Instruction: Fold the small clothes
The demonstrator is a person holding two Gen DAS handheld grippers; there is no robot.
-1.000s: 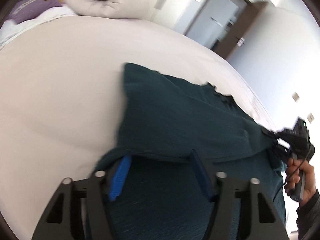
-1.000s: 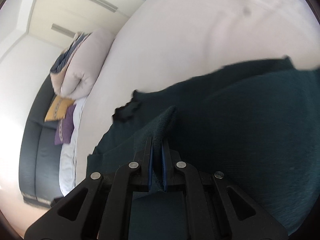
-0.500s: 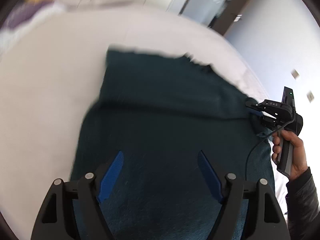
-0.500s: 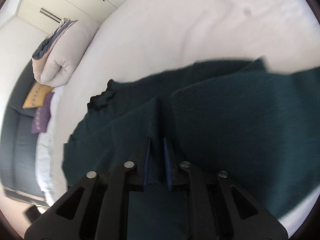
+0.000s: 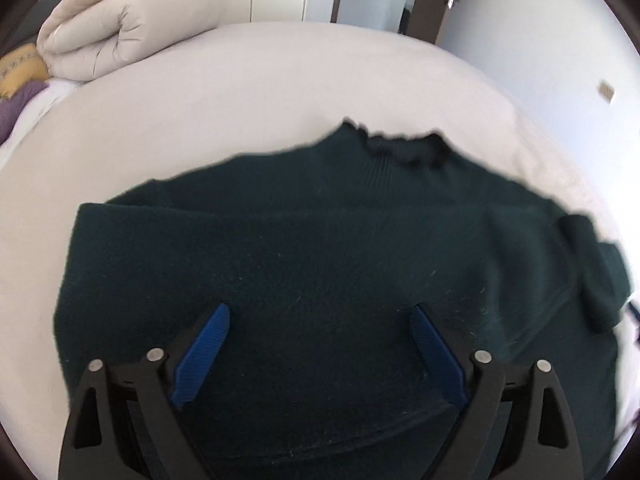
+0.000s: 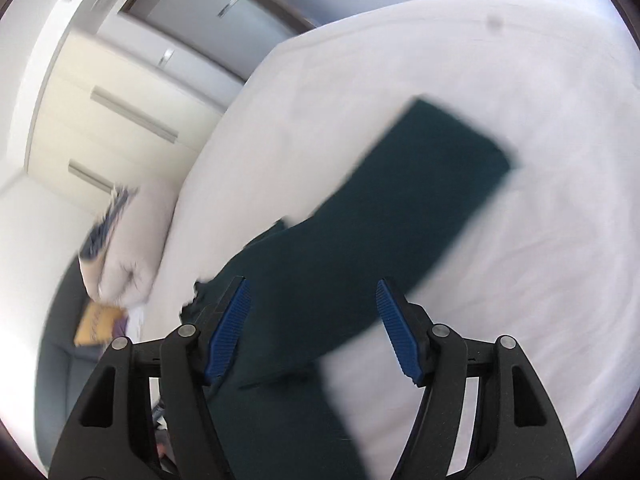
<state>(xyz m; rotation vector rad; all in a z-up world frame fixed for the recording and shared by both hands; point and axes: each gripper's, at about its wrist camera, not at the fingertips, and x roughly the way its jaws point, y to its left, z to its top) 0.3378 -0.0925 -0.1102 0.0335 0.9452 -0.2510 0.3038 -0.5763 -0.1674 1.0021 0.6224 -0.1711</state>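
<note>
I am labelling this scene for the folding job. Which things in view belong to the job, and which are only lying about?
Belong to the job:
- dark green sweater
- left gripper, jaws opening
- right gripper, jaws opening
- white bed, the work surface

Lying about:
- rolled duvet
- yellow cushion
- purple cushion

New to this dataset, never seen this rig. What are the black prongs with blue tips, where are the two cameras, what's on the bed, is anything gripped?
No robot arm here: a person carries a handheld two-finger gripper in each hand, each with a fisheye camera looking forward along its fingers. The black prongs are the fingers; the blue strips are their pads.

The left wrist view shows the left gripper over a dark green sweater lying on a white bed, with a rolled duvet at the far end.

The right wrist view shows the right gripper above one sweater sleeve stretched across the sheet.

Both sets of jaws are opening. Fabric lies between and below the pads, but neither pair presses on it, so nothing is held.
</note>
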